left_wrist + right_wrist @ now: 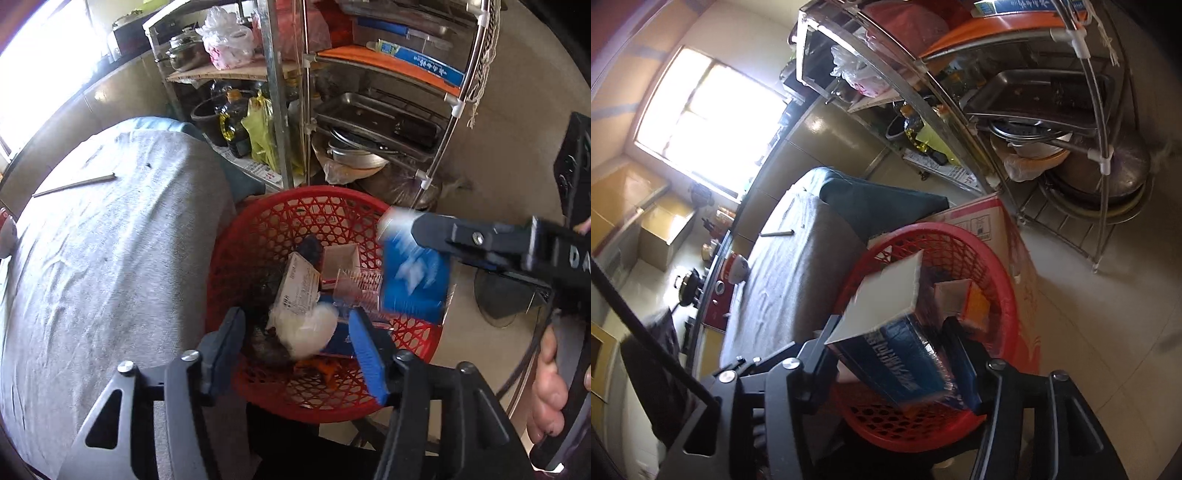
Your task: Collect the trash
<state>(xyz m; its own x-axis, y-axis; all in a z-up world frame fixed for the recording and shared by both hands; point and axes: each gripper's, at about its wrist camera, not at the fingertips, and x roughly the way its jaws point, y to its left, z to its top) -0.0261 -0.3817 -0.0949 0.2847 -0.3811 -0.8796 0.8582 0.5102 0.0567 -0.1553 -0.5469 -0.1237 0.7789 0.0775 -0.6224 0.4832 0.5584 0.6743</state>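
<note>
L gripper open, white wad loose | R gripper open, blue box between | red basket

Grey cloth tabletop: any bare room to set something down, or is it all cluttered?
Mostly bare. The grey cloth is free from the metal rod near its far edge down to the red basket. Crowded: the basket's inside and the metal shelves behind it.

Both claws, left claw and right claw, tilt downward with jaws parted.
</note>
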